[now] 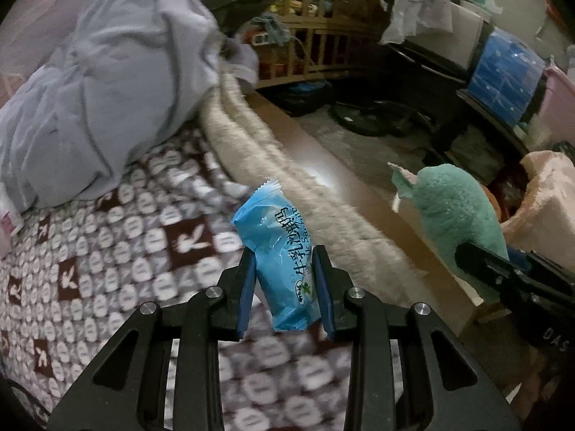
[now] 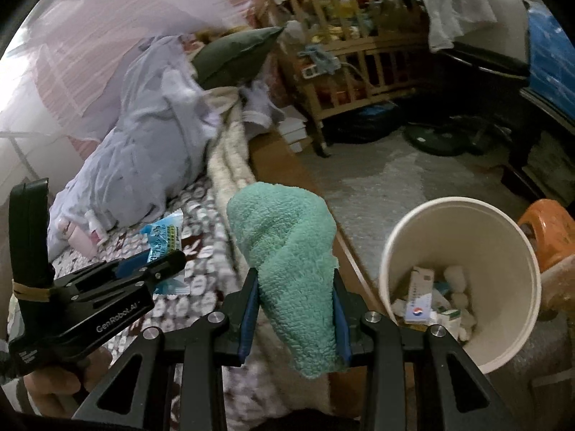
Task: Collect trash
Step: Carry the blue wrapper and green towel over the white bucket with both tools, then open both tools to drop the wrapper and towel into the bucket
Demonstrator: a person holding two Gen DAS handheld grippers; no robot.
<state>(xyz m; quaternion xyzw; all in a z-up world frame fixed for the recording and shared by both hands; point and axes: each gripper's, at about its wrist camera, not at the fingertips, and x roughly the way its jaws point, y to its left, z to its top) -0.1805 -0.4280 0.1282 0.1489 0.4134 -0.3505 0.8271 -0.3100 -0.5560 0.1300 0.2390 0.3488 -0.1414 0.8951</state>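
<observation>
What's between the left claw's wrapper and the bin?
In the right wrist view, the green cloth in the right claw lies between the blue wrapper and the white bin.

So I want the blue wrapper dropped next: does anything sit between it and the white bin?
Yes. The green towel clamped in the right gripper hangs between the blue wrapper in the left gripper and the white bin; the bin's mouth is open.

Left tongs point(image 1: 285, 280) clamp blue snack wrapper point(image 1: 276, 251), held upright above patterned bedspread point(image 1: 107, 258). Green towel point(image 1: 456, 215) at right, gripped by right tongs point(image 1: 463, 251). Grey bundled cloth point(image 1: 107, 89) on bed, upper left.
</observation>
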